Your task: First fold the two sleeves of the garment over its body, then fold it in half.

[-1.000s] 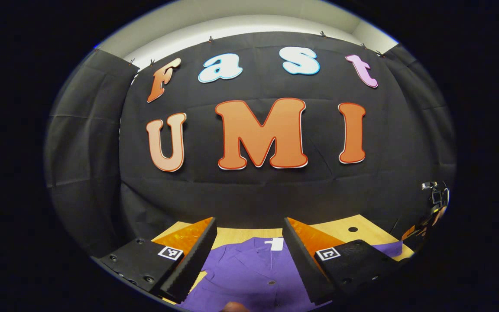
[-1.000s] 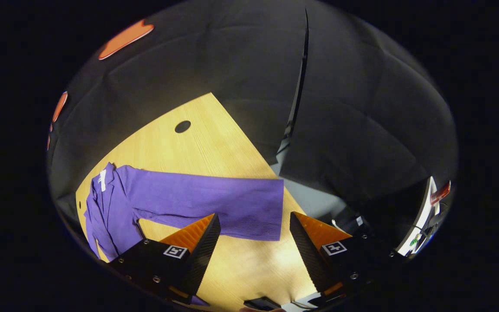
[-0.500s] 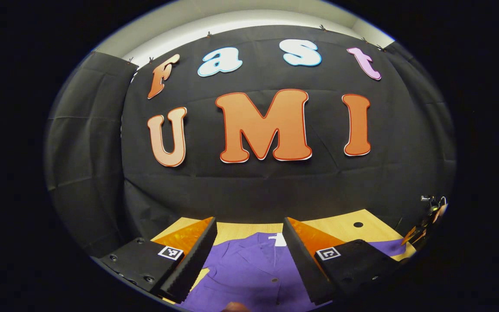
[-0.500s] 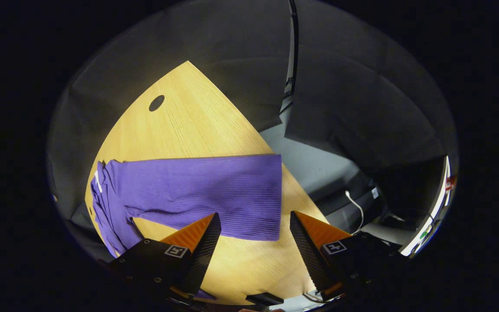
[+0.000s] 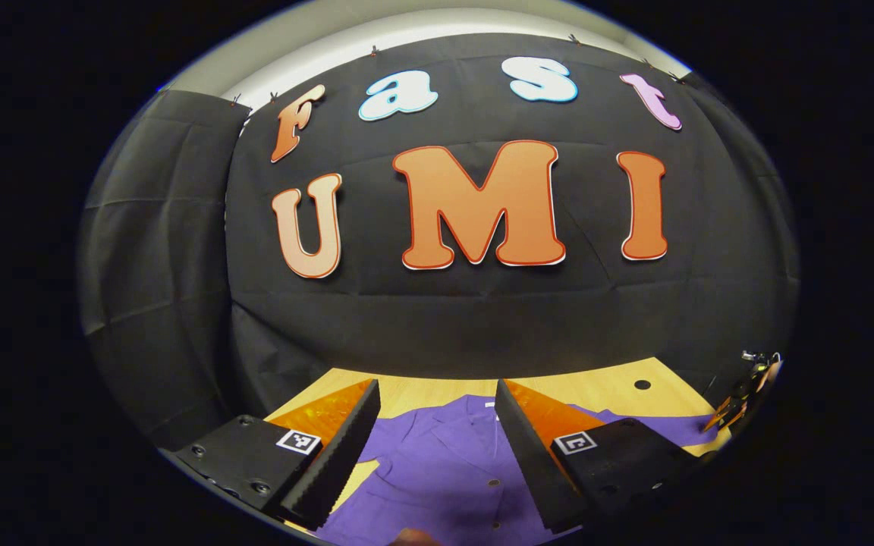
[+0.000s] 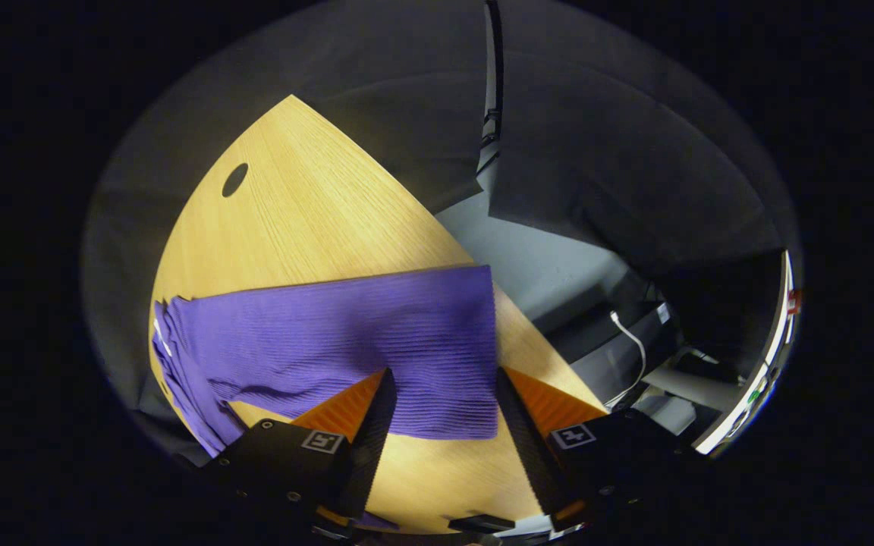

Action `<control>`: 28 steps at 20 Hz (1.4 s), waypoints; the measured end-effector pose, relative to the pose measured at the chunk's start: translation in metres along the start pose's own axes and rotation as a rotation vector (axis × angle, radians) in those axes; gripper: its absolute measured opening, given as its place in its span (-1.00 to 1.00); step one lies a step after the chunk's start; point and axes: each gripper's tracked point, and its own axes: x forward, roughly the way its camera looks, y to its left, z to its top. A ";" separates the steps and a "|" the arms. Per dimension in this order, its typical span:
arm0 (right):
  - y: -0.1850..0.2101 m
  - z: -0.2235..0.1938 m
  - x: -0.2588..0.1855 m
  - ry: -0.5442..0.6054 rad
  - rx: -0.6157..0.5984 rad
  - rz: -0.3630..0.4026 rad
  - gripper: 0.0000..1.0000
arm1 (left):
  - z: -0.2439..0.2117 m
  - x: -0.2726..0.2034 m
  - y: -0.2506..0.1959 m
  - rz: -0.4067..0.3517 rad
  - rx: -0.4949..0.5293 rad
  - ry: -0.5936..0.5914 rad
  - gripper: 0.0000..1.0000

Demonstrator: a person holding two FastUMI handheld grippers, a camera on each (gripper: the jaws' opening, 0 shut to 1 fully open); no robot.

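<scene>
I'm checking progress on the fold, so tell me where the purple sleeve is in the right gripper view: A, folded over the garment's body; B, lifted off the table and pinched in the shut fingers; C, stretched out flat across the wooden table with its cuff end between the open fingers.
C: the sleeve lies flat on the table, its cuff end reaching between the right gripper's spread fingers, which are not pressing it.
</scene>
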 end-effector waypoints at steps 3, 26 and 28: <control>-0.011 0.000 0.002 -0.009 -0.052 -0.079 0.20 | -0.001 -0.005 0.003 0.003 0.022 0.001 0.91; 0.149 -0.016 -0.143 -0.219 -0.084 0.176 -0.94 | 0.002 0.031 0.080 -0.113 0.020 -0.041 0.94; 0.174 -0.023 -0.162 -0.242 -0.131 0.196 -0.94 | -0.001 0.035 0.087 -0.124 0.012 -0.035 0.93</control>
